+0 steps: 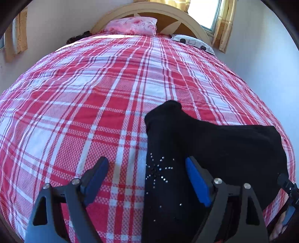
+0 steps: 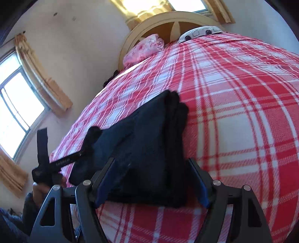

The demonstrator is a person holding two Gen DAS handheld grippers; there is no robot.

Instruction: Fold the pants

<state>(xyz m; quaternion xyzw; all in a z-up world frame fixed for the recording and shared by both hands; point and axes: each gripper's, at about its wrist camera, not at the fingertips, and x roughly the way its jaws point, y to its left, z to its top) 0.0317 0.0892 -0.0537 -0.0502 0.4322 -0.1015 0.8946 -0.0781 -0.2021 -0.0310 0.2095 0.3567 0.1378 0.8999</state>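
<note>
Right wrist view, black pants (image 2: 145, 149) between spread right tool (image 2: 152, 179), left tool (image 1: 147, 173) spread too

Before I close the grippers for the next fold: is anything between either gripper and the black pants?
Nothing visible. The black pants lie on the plaid bedspread, already between the open fingers of the right gripper and partly within the left gripper.

The left wrist view sits low and close over the bed (image 1: 93, 93), looking up its length to the headboard (image 1: 149, 11). The right wrist view looks the same way (tipped over more). Both show the pants (image 1: 214, 145) (image 2: 145, 142), pink pillow (image 1: 132, 25) (image 2: 145, 49) and headboard.
</note>
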